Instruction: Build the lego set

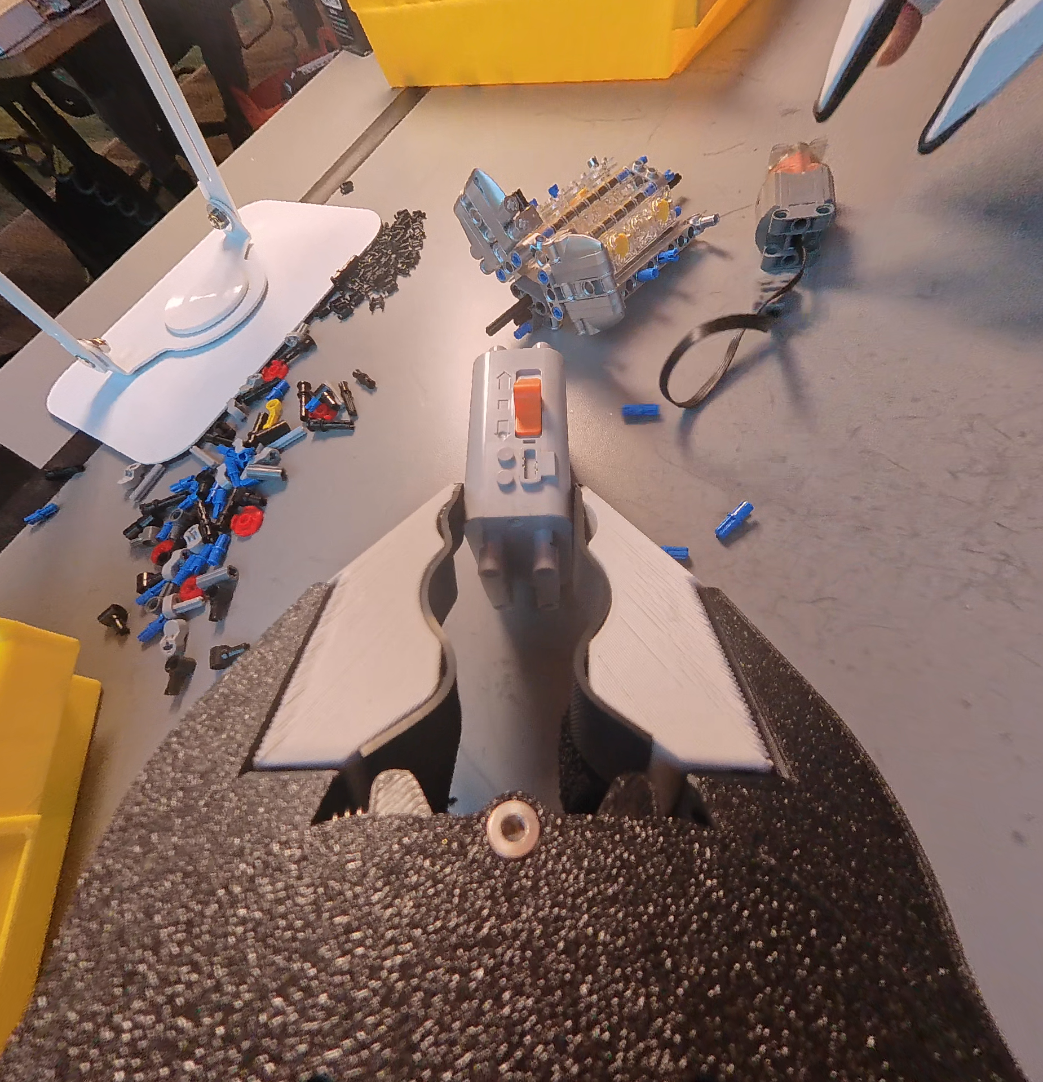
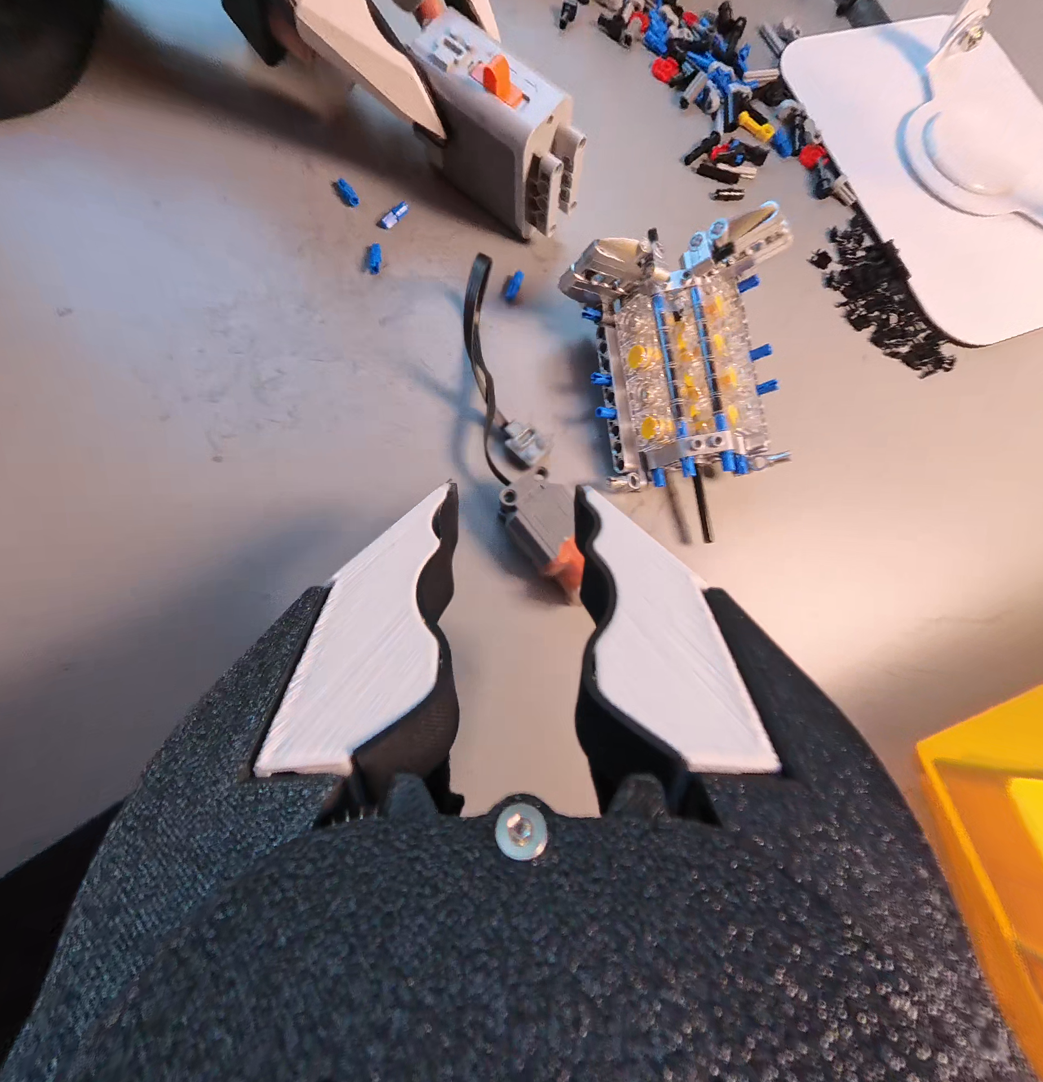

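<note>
My left gripper [image 1: 518, 497] is shut on a grey battery box [image 1: 516, 445] with an orange switch and holds it by its near end just above the grey table. It also shows in the right wrist view [image 2: 501, 146]. My right gripper [image 2: 514, 492] is open, with a small grey motor [image 2: 537, 527] with an orange end lying between its fingertips, close to the right finger. The motor's black cable [image 2: 478, 328] loops away to a grey plug [image 2: 522, 442]. A grey and clear brick-built engine model [image 1: 578, 246] with blue pins sits between the two grippers.
A white lamp base [image 1: 203, 328] stands at the left with a heap of small blue, black and red parts [image 1: 214, 503] along its edge. Yellow bins sit at the back [image 1: 525, 41] and near left [image 1: 15, 761]. Loose blue pins [image 1: 733, 518] lie on the table. My right fingertips sit around 20 centimetres from my left ones.
</note>
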A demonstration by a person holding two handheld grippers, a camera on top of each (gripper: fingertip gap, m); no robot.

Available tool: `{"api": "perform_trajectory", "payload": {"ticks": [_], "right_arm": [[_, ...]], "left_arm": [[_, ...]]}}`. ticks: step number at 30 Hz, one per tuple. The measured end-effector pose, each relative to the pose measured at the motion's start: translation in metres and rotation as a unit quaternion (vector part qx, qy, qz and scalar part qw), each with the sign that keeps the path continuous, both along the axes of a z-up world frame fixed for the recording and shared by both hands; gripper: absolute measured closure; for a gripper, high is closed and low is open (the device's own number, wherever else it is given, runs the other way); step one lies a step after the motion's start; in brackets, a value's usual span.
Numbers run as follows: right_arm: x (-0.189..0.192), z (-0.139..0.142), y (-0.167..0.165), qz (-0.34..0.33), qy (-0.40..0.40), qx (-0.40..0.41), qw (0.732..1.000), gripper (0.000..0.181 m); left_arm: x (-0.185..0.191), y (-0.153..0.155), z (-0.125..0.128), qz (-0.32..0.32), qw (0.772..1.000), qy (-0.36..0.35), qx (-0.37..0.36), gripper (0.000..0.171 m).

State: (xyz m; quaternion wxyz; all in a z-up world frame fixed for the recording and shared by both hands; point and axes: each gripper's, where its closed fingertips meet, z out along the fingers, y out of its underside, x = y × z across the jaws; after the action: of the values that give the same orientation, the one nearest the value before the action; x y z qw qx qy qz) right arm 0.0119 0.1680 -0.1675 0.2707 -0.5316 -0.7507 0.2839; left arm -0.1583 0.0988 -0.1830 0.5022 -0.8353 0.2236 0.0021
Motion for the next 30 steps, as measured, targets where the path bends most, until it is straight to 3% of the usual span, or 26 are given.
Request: {"api": "perform_trajectory", "payload": {"ticks": [6,10,15,23,27,29,30], "right_arm": [[-0.005,-0.036,0.013,0.046,-0.101,0.085,0.99,0.123],[-0.005,-0.044,0.011,0.068,-0.132,0.074,0.986,0.147],[0.011,-0.029,0.01,0.063,-0.122,0.06,0.989,0.149],[0.082,-0.003,0.041,-0.022,-0.132,0.052,0.99,0.149],[0.115,-0.025,0.085,-0.11,-0.186,0.122,0.969,0.149],[0.124,-0.045,0.089,-0.118,-0.219,0.126,0.96,0.148],[0.116,-0.041,0.089,-0.124,-0.189,0.124,0.966,0.148]], "left_arm": [[0.0,0.0,0.0,0.0,1.0,0.001,0.001,0.137],[0.0,0.0,0.0,0.001,1.0,0.007,0.004,0.137],[-0.001,0.0,0.0,0.002,1.0,0.001,0.0,0.137],[-0.008,-0.002,0.001,0.006,1.0,0.004,0.002,0.137],[-0.015,-0.001,0.004,0.019,1.0,0.0,0.01,0.137],[-0.018,-0.001,0.003,0.023,1.0,-0.001,0.009,0.137],[-0.019,-0.001,0.003,0.025,1.0,0.003,0.009,0.137]]}}
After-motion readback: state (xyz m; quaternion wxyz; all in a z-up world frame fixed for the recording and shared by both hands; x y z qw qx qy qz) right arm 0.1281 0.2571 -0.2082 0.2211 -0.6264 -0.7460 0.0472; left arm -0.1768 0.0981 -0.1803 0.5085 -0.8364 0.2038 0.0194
